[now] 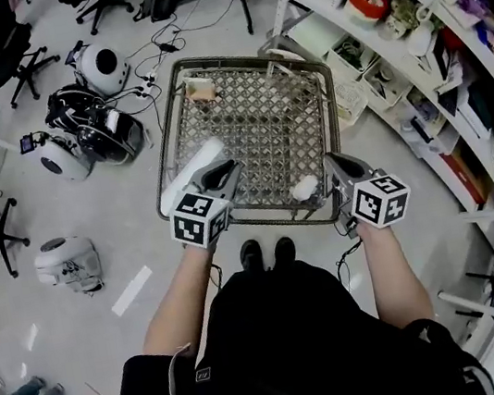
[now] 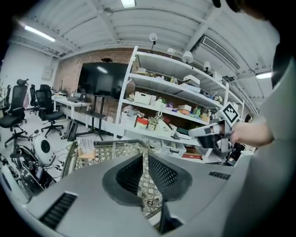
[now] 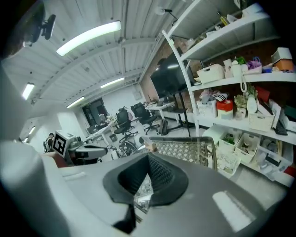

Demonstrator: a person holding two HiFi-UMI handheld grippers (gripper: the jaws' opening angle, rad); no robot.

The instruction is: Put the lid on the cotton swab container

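Left gripper [image 1: 227, 173]: jaws pressed together at the tips with nothing between them, held over the cart's near left corner.
Right gripper [image 1: 330, 163]: also closed and empty, held over the near right corner, well apart from the left one.
Shoes [image 1: 267, 252]: a dark pair on the floor, below and between the two grippers.
Floor [image 1: 137, 210]: pale grey, with a strip of white tape [image 1: 132, 290] down to the left of the left gripper.
Cart [image 1: 242, 57]: a metal frame with a wire-mesh bed, lying under and ahead of both grippers.
Cotton swab container: I can't pick it out for certain. A small white item [image 1: 305, 189] lies on the mesh just left of the right gripper's tips.
Long white piece [image 1: 189, 178]: lies at the cart's left rim, right beside the left gripper.
Brown block [image 1: 201, 89]: in the cart's far left corner.
White round devices [image 1: 69, 264]: on the floor left of the left gripper, with cables [image 1: 157, 52] farther on.
Office chairs [image 1: 12, 53]: far left, past the devices.
Shelving [image 1: 392, 55]: white, right of the right gripper, its bins crowded with small goods, among them a red bowl [image 1: 369, 1].
Dark screen [image 2: 104, 79]: on the brick wall beyond the cart.
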